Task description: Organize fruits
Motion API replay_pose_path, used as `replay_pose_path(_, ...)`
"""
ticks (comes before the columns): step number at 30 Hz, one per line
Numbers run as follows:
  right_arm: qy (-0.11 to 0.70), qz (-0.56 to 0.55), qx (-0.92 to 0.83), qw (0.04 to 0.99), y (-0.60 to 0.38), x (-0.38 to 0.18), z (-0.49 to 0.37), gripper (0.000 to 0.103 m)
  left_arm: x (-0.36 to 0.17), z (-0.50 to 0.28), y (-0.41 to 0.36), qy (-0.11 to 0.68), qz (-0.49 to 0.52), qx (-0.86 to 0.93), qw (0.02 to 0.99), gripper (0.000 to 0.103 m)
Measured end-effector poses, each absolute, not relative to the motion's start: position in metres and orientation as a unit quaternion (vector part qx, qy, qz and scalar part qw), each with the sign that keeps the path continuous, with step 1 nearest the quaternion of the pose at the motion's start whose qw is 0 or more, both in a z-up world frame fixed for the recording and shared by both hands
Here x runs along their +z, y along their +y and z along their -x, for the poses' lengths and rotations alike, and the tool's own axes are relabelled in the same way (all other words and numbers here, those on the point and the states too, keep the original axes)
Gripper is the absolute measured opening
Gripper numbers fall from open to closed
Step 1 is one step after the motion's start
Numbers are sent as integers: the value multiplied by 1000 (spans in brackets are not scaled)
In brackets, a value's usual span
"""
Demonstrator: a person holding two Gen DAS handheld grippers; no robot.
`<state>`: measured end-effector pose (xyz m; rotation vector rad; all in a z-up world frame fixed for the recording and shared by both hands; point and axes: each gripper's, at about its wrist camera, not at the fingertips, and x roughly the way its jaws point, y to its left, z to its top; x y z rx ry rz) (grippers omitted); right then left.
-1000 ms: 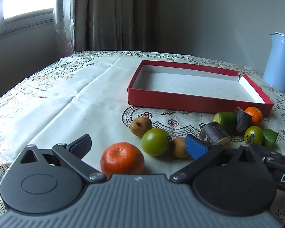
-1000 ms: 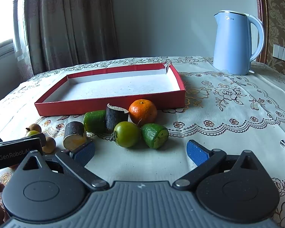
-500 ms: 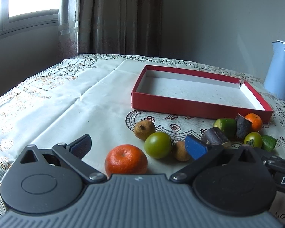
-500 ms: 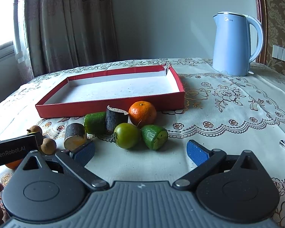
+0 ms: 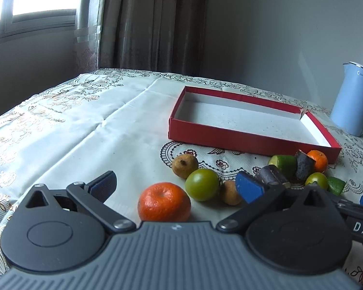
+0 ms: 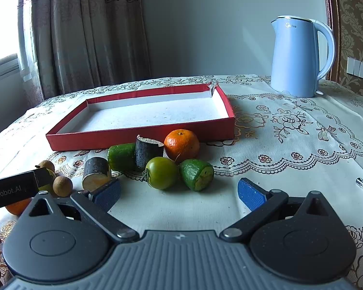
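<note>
A room with grey walls and brown patterned curtains beside a bright window; in the foreground, a table covered by a pale embroidered tablecloth with a lace runner. A shallow red cardboard tray, white inside and holding nothing, lies toward the back of the table. A light blue electric kettle stands well apart to its right.

All the fruit sits on the cloth in front of the tray, none inside it. Nearest the left gripper is a mandarin, lying between the spread jaws but untouched. Just beyond it are a green tomato-like fruit and two small brown longan-like fruits. In front of the right gripper is a second cluster — another orange mandarin, a round green fruit, two green cut pieces and two dark-skinned cut chunks, packed so that most touch.

Both grippers are wide open and hold nothing.

The task looks barely begun. A sensible first move would be for the left gripper to close on the mandarin at its widest part, gently, since the skin is soft and the round shape may roll. Lifting straight up should avoid nudging the green fruit close beside it.
</note>
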<state>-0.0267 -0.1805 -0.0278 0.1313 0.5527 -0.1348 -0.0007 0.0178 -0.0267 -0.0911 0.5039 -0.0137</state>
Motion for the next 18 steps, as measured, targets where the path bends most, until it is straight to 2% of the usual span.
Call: replay_pose_path(18,243,-26,-40,969,-185,-24,56,103,-24,11,18,221,46,-4,974,103)
